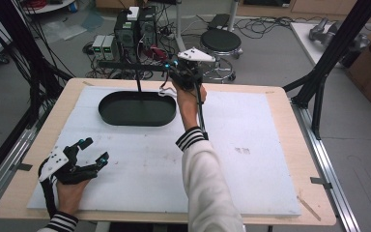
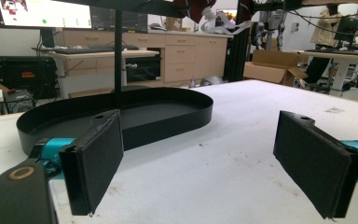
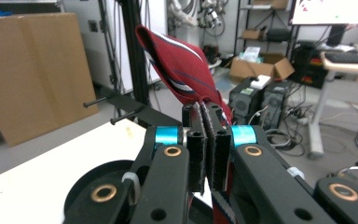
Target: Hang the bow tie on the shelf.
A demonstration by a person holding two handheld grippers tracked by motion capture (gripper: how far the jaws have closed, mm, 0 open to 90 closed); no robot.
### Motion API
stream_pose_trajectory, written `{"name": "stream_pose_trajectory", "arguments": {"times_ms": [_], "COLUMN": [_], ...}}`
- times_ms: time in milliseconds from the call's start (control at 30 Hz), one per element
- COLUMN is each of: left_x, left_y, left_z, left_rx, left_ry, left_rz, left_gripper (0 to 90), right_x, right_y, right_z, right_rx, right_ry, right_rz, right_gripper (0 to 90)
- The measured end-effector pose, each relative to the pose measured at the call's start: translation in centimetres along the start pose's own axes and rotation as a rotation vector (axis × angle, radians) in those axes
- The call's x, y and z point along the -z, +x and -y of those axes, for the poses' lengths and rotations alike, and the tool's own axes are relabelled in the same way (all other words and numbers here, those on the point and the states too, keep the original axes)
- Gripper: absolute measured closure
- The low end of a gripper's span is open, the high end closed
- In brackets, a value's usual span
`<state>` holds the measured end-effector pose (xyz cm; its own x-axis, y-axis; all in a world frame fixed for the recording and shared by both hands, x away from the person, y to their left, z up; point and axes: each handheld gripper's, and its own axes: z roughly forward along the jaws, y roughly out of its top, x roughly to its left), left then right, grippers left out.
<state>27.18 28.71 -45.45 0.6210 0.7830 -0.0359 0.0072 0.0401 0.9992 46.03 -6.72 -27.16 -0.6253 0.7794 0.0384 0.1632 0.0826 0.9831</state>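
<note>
Sock (image 3: 186, 74) pinched in right tongs (image 3: 208, 154); left tongs (image 2: 214, 163) spread wide.

Colour and pattern record: table area, both grippers, held cloth.

Oval tray (image 1: 136, 109): plain black, as is its upright post. Table (image 1: 29, 159): pale wood rim around a white mat (image 1: 251, 183) speckled with small dark marks. Left gripper (image 1: 88, 153) and right gripper (image 3: 206, 140): black jaws, turquoise fittings, brass-coloured rivets; grey-white top plates. Cloth (image 3: 182, 70) in the right gripper: deep red, crossed by white and navy stripes. Sleeve (image 1: 193, 137): white with black-and-white striped cuff.
</note>
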Motion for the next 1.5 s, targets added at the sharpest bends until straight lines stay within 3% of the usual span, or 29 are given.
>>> {"name": "stream_pose_trajectory", "arguments": {"times_ms": [167,467,567,700,1067,1367,1500], "left_x": [0.0,0.0,0.0,0.0,0.0,0.0,0.0], "left_y": [0.0,0.0,0.0,0.0,0.0,0.1,0.1], "left_z": [0.0,0.0,0.0,0.0,0.0,0.0,0.0], "left_rx": [0.002,0.001,0.001,0.004,0.001,0.009,0.009], "left_ry": [0.001,0.004,0.004,0.000,0.002,0.001,0.004], "left_rz": [0.000,0.001,0.000,0.002,0.002,0.002,0.003], "left_gripper": [16.2,16.2,16.2,16.2,16.2,16.2,16.2], "right_x": [-0.9,-2.3,-2.7,-3.3,-3.1,-4.1,-4.5], "right_y": [0.3,-0.3,-0.1,-0.6,-1.4,-1.1,-1.0], "right_z": [-0.3,-0.6,-0.8,-0.4,-0.9,-1.8,-1.4], "right_rx": [0.023,-0.011,0.022,0.007,0.002,0.015,0.015], "right_ry": [-0.021,-0.028,-0.045,-0.044,-0.104,-0.114,-0.081], "right_rz": [0.001,-0.008,0.007,0.024,0.046,0.025,0.016], "right_gripper": [88.7,88.7,88.7,88.7,88.7,88.6,88.7]}}
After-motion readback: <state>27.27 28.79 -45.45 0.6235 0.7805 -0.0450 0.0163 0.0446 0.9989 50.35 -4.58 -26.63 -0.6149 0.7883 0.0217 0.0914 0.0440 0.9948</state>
